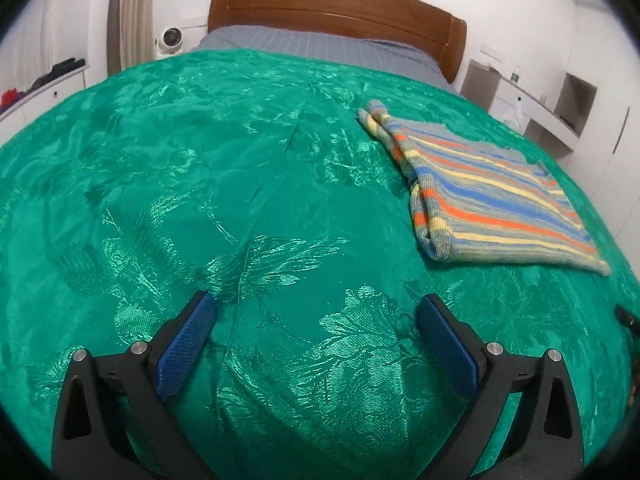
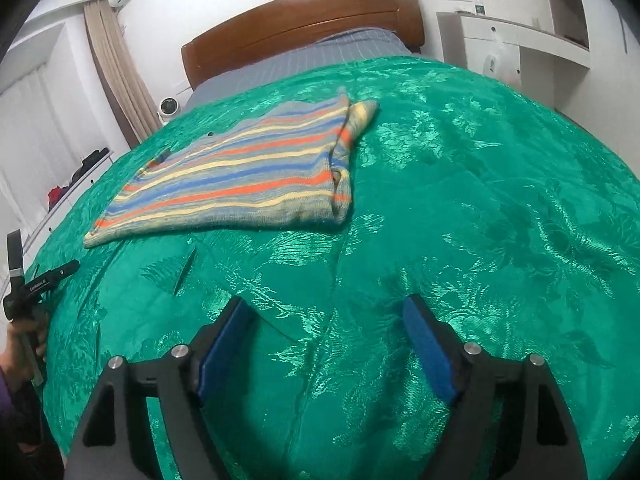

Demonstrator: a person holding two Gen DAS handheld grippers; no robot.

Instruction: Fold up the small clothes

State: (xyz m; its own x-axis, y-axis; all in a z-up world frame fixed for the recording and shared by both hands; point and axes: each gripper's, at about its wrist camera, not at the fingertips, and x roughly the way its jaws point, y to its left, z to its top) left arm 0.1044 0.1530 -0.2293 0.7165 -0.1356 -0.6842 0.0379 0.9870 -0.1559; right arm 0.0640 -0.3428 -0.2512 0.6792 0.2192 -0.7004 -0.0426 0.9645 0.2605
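Hovering over the green bedspread (image 1: 200, 168), both hand-held grippers (image 1: 316, 312) (image 2: 328, 316) are held wide open, empty; striped sweater (image 2: 240, 172) judged part-folded, edge grasp needed next.

From my end the blanket (image 1: 240, 200) was wide open in front of both grippers, nothing but flat green between the spread fingers. The only thing in the way was the striped sweater (image 1: 492, 196), lying flat off to the left gripper's right and the right gripper's left (image 2: 240, 172). The headboard (image 2: 304, 20) closed off the far end.
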